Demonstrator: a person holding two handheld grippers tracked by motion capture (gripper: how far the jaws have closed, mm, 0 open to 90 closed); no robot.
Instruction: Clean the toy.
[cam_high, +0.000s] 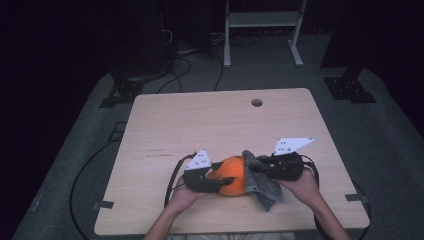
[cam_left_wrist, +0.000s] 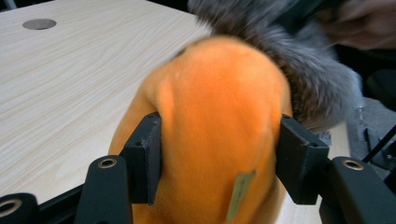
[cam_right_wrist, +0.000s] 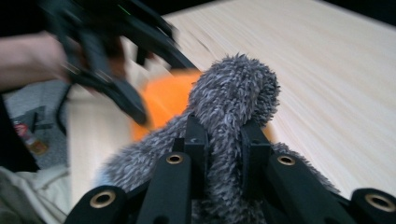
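Left gripper (cam_high: 216, 181), at left of the high view, is clamped on the orange plush toy (cam_high: 231, 175); in the left gripper view the jaws are pressed into both sides of the orange body (cam_left_wrist: 215, 121), w/ a small tag (cam_left_wrist: 239, 193) seen low on the plush. Toy is held near the front edge of the wooden table (cam_high: 200, 120), approx. centre, between both hands. Further right, the grey furry cloth (cam_high: 262, 187) is draped against the toy's right side. Right gripper (cam_high: 255, 167) is pinched narrow on a fold of that cloth (cam_right_wrist: 233, 102), fur bunched between the jaws.

Step judged in hand: toy is steadied while cloth is rubbed or wrapped over it. Next move prob. calls for the cloth being drawn across the orange surface w/ grip on the toy kept firm, so it isn't dragged along.
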